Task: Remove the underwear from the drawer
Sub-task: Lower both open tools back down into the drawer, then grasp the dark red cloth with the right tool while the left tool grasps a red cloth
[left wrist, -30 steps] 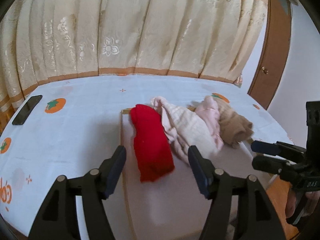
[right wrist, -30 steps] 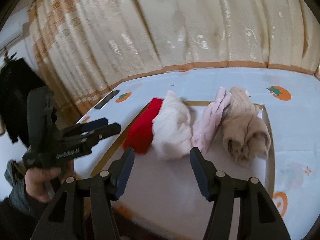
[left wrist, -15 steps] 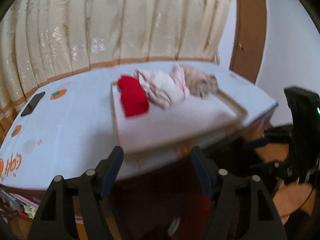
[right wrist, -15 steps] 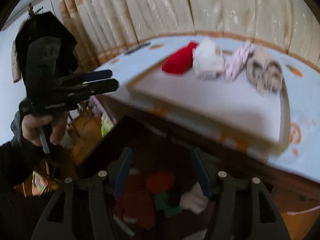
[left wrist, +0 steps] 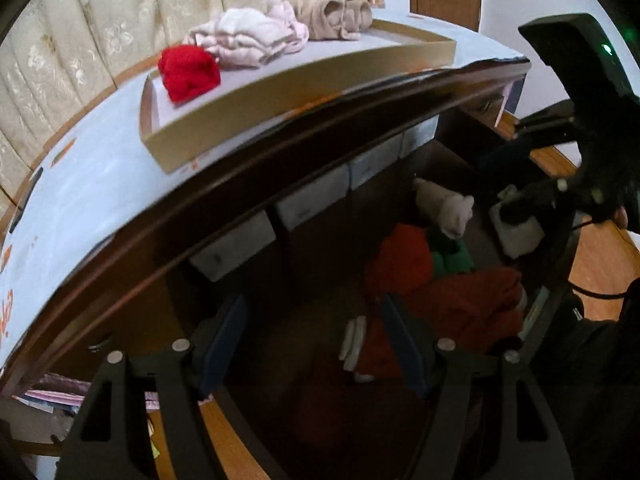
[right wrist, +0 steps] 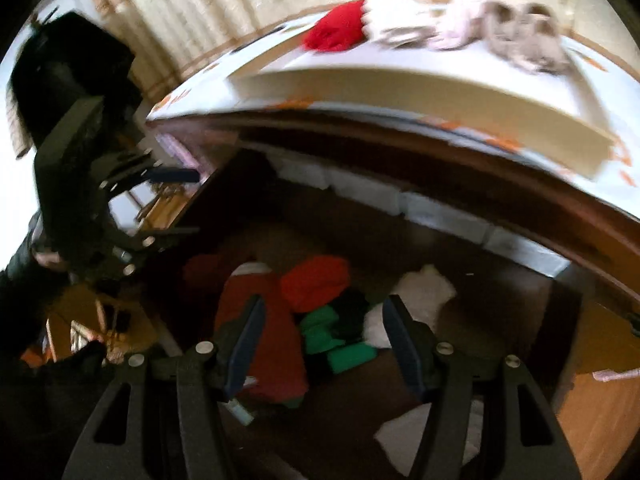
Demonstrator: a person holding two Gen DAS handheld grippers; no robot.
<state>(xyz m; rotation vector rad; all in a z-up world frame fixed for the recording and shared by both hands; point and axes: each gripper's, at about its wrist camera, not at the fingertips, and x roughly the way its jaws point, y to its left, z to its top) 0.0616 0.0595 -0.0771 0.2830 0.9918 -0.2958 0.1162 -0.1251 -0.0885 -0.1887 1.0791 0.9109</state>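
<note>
From the left wrist view, the left gripper (left wrist: 316,340) hangs over the open drawer (left wrist: 320,240), tilted steeply down, its jaws apart with nothing between them; they have just been opening a little. Inside the drawer, toward its right side, lies the heap of underwear: a red piece (left wrist: 404,256) with a green piece (left wrist: 450,258) just beside it, a white rolled piece (left wrist: 448,206) behind those toward the drawer's back, and a larger dark-red garment (left wrist: 468,304) nearer the drawer's front. Along the back of the drawer runs a row of small grey boxes (left wrist: 308,200). The right gripper (left wrist: 516,208) reaches in over the drawer's right end, its fingertips by a pale folded piece (left wrist: 520,236); from here I cannot tell whether they touch it. Above the drawer, on the table's light cloth (left wrist: 92,184), sits a shallow tray (left wrist: 280,92) holding a bright red bundle (left wrist: 188,72), pale pink and white pieces (left wrist: 248,36) and a beige roll (left wrist: 336,16). The right wrist view is blurred. The right gripper (right wrist: 322,344) points down into the drawer, jaws standing apart and empty, directly above the green piece (right wrist: 340,344), with the red piece (right wrist: 316,284) behind it and the white piece (right wrist: 424,292) to the right. The left gripper (right wrist: 176,204) shows beyond the drawer's left side, held by a hand (right wrist: 48,258).
</note>
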